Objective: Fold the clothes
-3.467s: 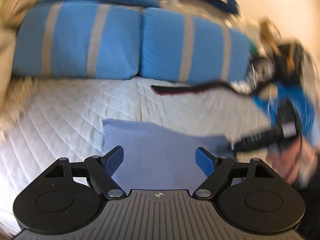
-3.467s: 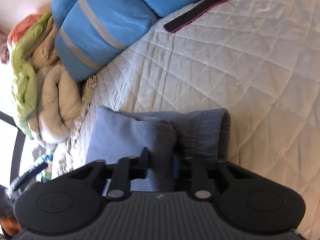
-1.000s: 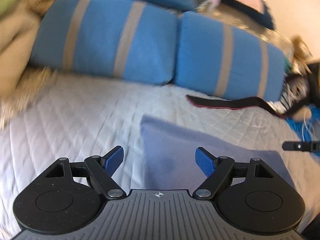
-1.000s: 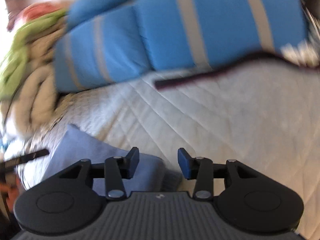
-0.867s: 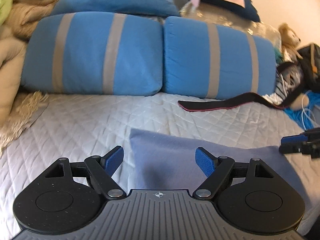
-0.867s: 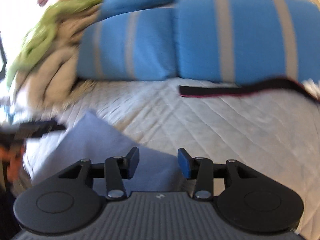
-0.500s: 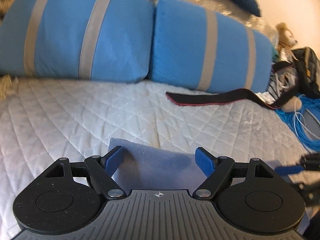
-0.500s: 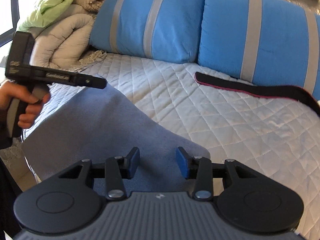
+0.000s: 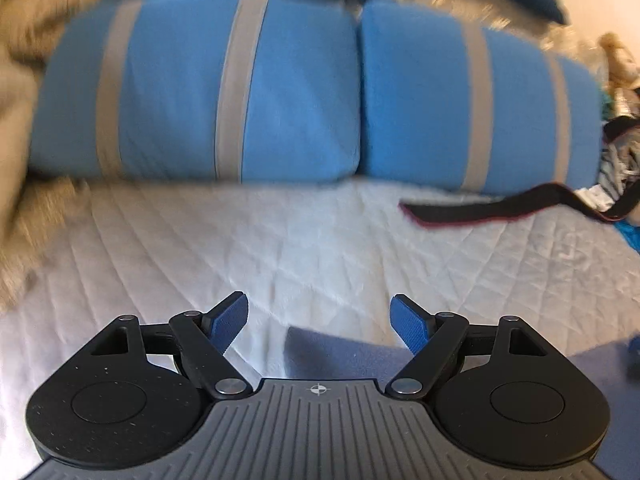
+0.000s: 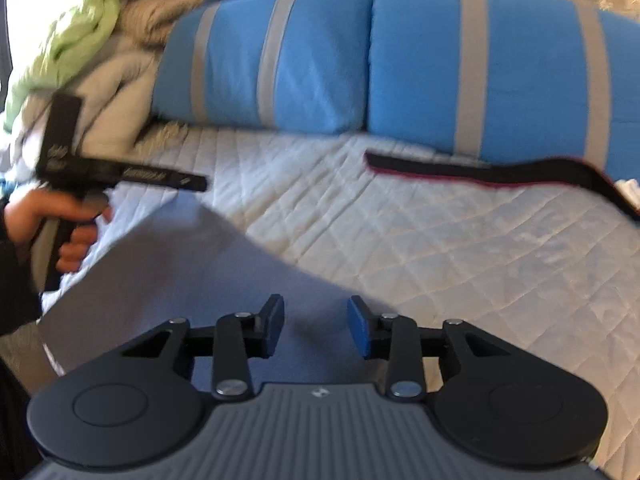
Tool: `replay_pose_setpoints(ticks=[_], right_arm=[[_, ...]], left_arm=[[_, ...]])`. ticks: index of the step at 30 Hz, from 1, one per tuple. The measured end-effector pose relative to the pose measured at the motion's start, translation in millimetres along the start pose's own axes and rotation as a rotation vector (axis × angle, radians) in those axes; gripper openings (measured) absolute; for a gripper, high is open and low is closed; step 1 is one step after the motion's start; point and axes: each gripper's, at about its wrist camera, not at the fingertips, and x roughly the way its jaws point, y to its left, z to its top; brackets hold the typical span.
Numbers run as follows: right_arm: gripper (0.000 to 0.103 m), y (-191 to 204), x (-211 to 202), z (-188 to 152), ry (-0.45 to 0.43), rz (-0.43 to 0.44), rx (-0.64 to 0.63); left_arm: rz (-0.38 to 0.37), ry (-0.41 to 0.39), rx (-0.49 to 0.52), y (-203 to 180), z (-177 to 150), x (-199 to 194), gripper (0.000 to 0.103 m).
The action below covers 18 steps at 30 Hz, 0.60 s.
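Garment (image 10: 168, 272): grey-blue, folded flat on the quilt (image 10: 460, 248), on the near side from the blue pillows (image 10: 280, 60), well apart from them. Right gripper (image 10: 315, 326) hangs over the garment's near right end, jaws closing with cloth under them, pads not pressing it. Left gripper (image 9: 319, 322) has jaws wide apart over the garment's far left corner, nothing held.

Risks, my read:
- Right jaws may catch only the top layer; lifting would peel the fold open.
- Left jaws straddle quilt and corner; may pinch quilt too.
- Black strap (image 10: 480, 170), just in front of the pillows, could snag if the garment is swung that way.
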Motion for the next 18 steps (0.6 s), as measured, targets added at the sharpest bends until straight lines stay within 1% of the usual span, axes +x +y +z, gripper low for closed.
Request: replay_pose_setpoints(ticks=[2,3,5,6,7,8,9,11,14,16,18], right_arm=[[0.051,1.2,-7.2,-0.3,-0.038,-0.010,-0.021],[0.051,2.0,-9.2,-0.6,-0.044,-0.005,-0.029],[0.049,5.5,-8.7,-2.5,-0.029,-0.007,-0.050],[0.044,7.4,-6.7,-3.9,-0.013,-0.017,-0.062],[0.042,8.4,-3.1,-5.5,0.011,-0.036,-0.070],[0.038,8.6,1.3,-7.0,0.041,-0.056,-0.073],[0.037,8.3,5.0,-8.0,0.064,-0.068,-0.073],[0.037,6.9,10.8,-8.5,0.096,-0.078,-0.066],[0.037,4.1,16.0,-8.6,0.120,-0.080,-0.039],[0.037,1.9,18.8,-9.3,0.132,-0.079,-0.018],[0.037,0.3,19.0,-11.4,0.132,-0.076,-0.013]], left_arm=[[-0.050,-0.033,0.015,-2.7,-7.2,-19.7,0.078],[-0.085,-0.025,0.022,-5.4,-12.6,-27.0,0.078],[-0.148,0.024,0.066,-13.5,-24.0,-32.4,0.078],[-0.154,0.056,0.109,-18.6,-31.7,-32.4,0.078],[-0.141,0.091,0.149,-22.8,-39.1,-29.8,0.077],[-0.127,0.125,0.172,-24.5,-45.4,-25.0,0.077],[-0.120,0.162,0.175,-23.2,-51.7,-18.8,0.077],[-0.141,0.204,0.118,-13.8,-58.0,-8.5,0.079],[-0.168,0.246,0.029,-1.4,-60.2,1.5,0.080],[-0.169,0.255,0.013,0.3,-61.3,2.1,0.080],[-0.161,0.251,0.032,-1.5,-57.4,-1.4,0.080]])
